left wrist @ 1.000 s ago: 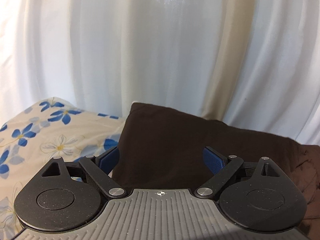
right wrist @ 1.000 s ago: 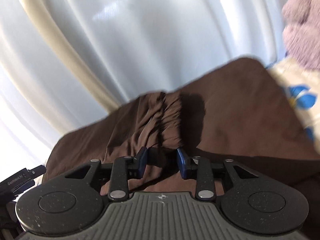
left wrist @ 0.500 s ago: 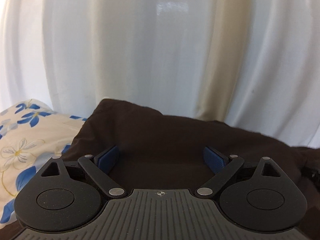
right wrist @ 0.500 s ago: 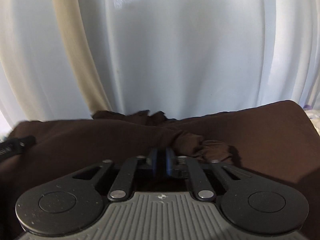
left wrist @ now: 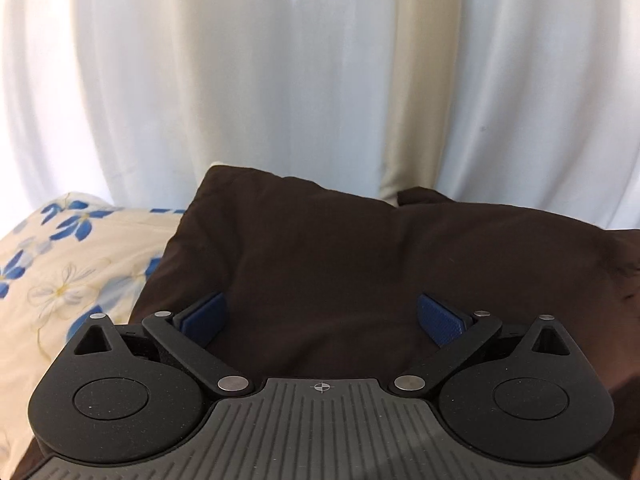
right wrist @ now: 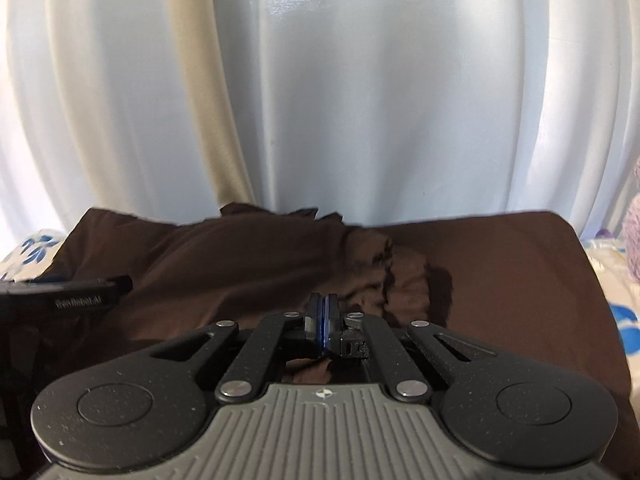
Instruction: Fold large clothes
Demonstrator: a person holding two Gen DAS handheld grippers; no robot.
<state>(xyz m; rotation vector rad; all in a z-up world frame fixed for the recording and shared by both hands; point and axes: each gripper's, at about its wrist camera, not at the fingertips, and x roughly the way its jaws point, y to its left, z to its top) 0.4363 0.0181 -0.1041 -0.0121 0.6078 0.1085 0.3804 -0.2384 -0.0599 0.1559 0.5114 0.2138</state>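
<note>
A large dark brown garment (left wrist: 360,264) lies spread on the bed, its far left corner toward the curtain. My left gripper (left wrist: 322,314) hovers low over it. Its jaws are still opening and stand wide, and the blue pads (left wrist: 202,316) touch nothing. In the right wrist view the same garment (right wrist: 500,272) has a bunched ridge at its middle. My right gripper (right wrist: 323,320) is shut, pads together, and a fold of brown cloth shows just beneath them. One black finger of the left gripper (right wrist: 80,296) juts in from the left.
A cream bedsheet with blue flowers (left wrist: 68,280) lies left of the garment and also shows at the right edge (right wrist: 616,288). White curtains (left wrist: 280,100) hang close behind the bed. Something fluffy and purple (right wrist: 634,236) sits at the far right.
The right jaws closed on the bunched brown cloth and the gripper rolled level, shifting sideways. The left gripper sank closer to the garment and its jaws widened a little.
</note>
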